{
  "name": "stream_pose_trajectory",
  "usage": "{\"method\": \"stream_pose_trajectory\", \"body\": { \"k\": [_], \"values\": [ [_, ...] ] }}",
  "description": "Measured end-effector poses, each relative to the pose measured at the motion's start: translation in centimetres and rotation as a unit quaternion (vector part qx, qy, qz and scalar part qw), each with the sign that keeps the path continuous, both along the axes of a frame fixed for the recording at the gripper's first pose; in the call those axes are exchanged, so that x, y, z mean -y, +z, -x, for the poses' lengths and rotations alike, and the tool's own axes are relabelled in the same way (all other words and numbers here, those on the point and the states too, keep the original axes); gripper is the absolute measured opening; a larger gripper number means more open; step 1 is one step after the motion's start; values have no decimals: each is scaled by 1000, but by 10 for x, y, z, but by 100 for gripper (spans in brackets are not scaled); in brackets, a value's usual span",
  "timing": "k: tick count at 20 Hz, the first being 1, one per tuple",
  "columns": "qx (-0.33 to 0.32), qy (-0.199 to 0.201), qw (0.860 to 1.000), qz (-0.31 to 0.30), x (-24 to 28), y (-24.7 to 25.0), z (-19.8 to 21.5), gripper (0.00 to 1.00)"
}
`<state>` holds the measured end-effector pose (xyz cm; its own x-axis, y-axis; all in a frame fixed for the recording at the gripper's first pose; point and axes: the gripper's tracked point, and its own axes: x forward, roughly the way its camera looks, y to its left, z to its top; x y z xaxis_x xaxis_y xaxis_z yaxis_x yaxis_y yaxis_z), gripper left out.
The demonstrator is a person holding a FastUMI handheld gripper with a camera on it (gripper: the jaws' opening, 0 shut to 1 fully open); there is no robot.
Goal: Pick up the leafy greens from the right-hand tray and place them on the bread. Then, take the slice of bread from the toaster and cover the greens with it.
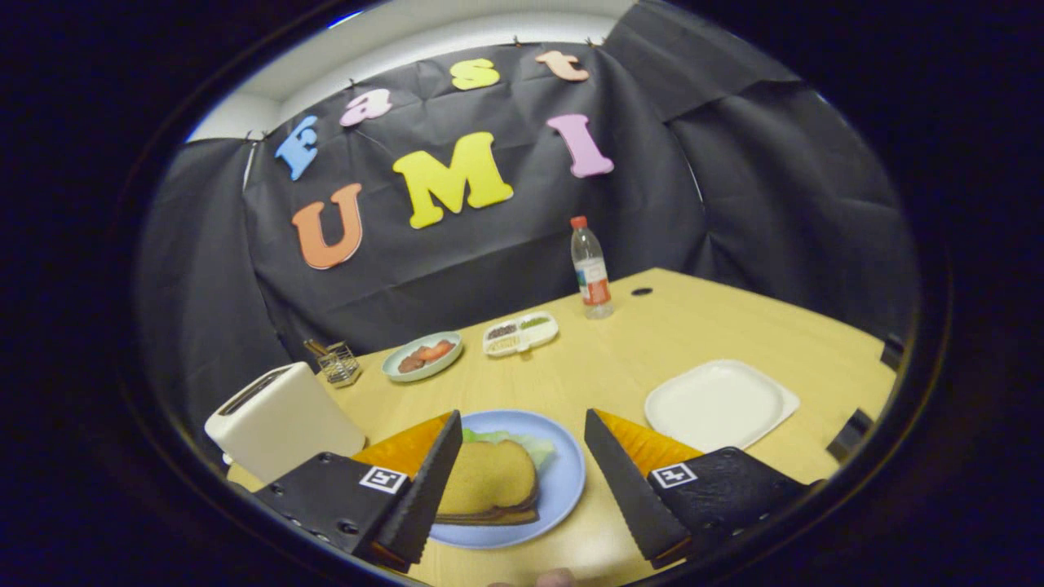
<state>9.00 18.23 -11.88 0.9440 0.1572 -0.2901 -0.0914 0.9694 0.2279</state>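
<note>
My gripper hangs w/ fingers apart, holding nothing, over the blue plate. Top bread already covers the greens. Beyond: toaster, empty white tray. Risk: dropping lower could knock the bread askew.

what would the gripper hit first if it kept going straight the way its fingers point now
Most likely the sandwich on the blue plate: the open gripper has it between and just ahead of its fingers. Depth is hard to judge, so it might pass above the top bread slice.
</note>
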Motion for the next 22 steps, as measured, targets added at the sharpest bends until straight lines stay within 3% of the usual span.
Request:
{"method": "stream_pose_trajectory", "body": {
  "k": [8, 15, 22],
  "values": [
    [130, 9, 988, 85, 46, 106, 56, 95],
    [160, -6, 982, 99, 79, 115, 102, 96],
    [157, 15, 983, 95, 65, 116, 117, 96]
  ]
}}
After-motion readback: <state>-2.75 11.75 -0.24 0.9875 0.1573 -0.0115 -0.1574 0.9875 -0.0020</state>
